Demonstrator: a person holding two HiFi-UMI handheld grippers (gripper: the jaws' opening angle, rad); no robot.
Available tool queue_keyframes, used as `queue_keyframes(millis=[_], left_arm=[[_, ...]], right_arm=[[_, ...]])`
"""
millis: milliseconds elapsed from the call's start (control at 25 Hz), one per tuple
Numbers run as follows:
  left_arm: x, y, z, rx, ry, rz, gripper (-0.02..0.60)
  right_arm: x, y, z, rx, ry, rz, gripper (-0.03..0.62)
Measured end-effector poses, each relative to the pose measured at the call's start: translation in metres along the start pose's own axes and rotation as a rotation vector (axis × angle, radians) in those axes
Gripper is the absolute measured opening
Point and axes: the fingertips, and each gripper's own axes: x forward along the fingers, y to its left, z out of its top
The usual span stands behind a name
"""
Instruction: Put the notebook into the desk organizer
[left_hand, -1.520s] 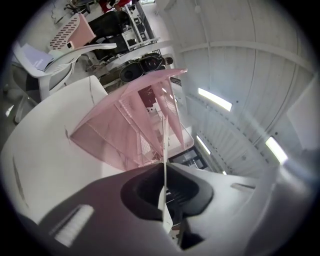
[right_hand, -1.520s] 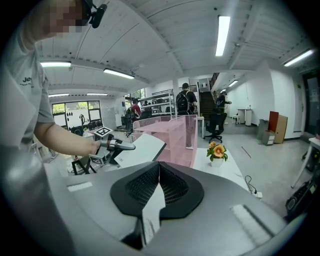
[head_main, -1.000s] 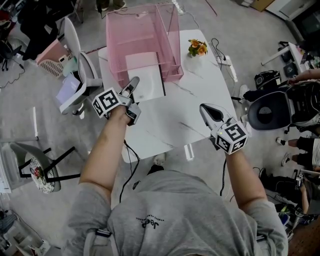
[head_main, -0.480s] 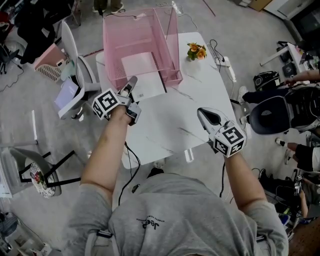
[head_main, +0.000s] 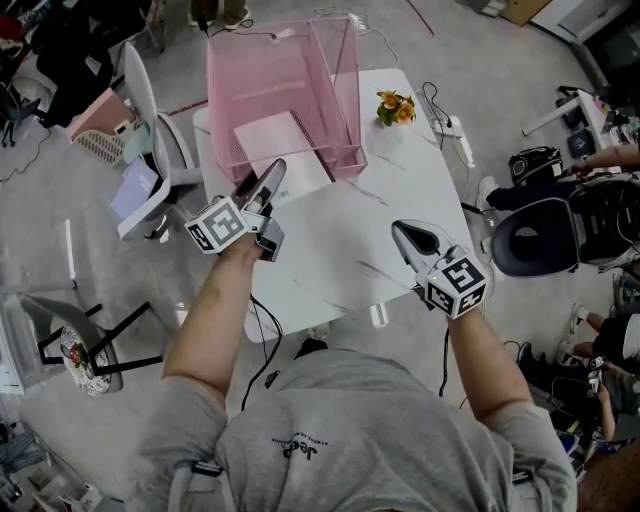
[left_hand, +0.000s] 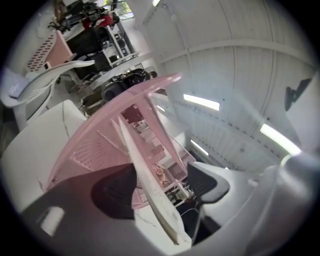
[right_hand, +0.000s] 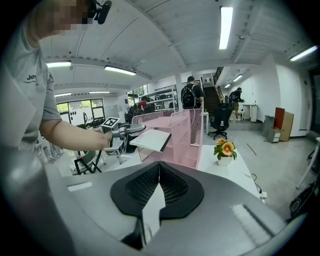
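Note:
The white notebook (head_main: 300, 178) with a black spine lies tilted, its far part inside the pink mesh desk organizer (head_main: 280, 60) and its near end sticking out of the open front. My left gripper (head_main: 262, 190) is at that near end. Its jaws are opening, and the notebook (left_hand: 150, 190) stands edge-on between them with a gap to the right-hand pad (left_hand: 210, 182). The organizer (left_hand: 100, 145) fills the space ahead. My right gripper (head_main: 410, 235) hovers shut over the table's right part, holding nothing. Its view shows the left gripper (right_hand: 131, 129), notebook (right_hand: 150, 139) and organizer (right_hand: 185, 135).
A white table (head_main: 330, 240) carries the organizer. A small pot of orange flowers (head_main: 395, 100) stands right of the organizer, with a power strip and cable (head_main: 455, 130) beyond. A white chair (head_main: 150, 150) is at the left, a black chair (head_main: 540, 225) at the right.
The notebook has slid further into the organizer. The left gripper's jaws, closed on it before, now stand apart. The right gripper has barely moved.

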Motion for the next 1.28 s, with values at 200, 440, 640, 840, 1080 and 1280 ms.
queue_keyframes(millis=[200, 440, 640, 840, 1080, 1280], left_arm=[[-0.001, -0.012, -0.013, 0.241, 0.092, -0.046, 0.477], [-0.002, -0.013, -0.04, 0.499, 0.247, -0.042, 0.558], [-0.006, -0.006, -0.056, 0.693, 0.343, 0.008, 0.56], [-0.006, 0.006, -0.065, 0.887, 0.417, 0.079, 0.558], [-0.002, 0.021, -0.049, 0.986, 0.411, 0.219, 0.555], [0.001, 0.028, -0.042, 0.936, 0.4, 0.292, 0.552]], right_arm=[[0.002, -0.001, -0.003, -0.002, 0.007, 0.007, 0.005], [0.004, 0.0, -0.001, -0.012, 0.006, 0.015, 0.005], [0.004, -0.003, 0.0, -0.015, 0.007, 0.015, 0.005], [0.005, -0.005, 0.0, -0.011, 0.006, 0.014, 0.005], [0.008, -0.005, -0.001, -0.01, 0.005, 0.026, 0.005], [0.009, -0.005, -0.002, -0.004, 0.007, 0.033, 0.005]])
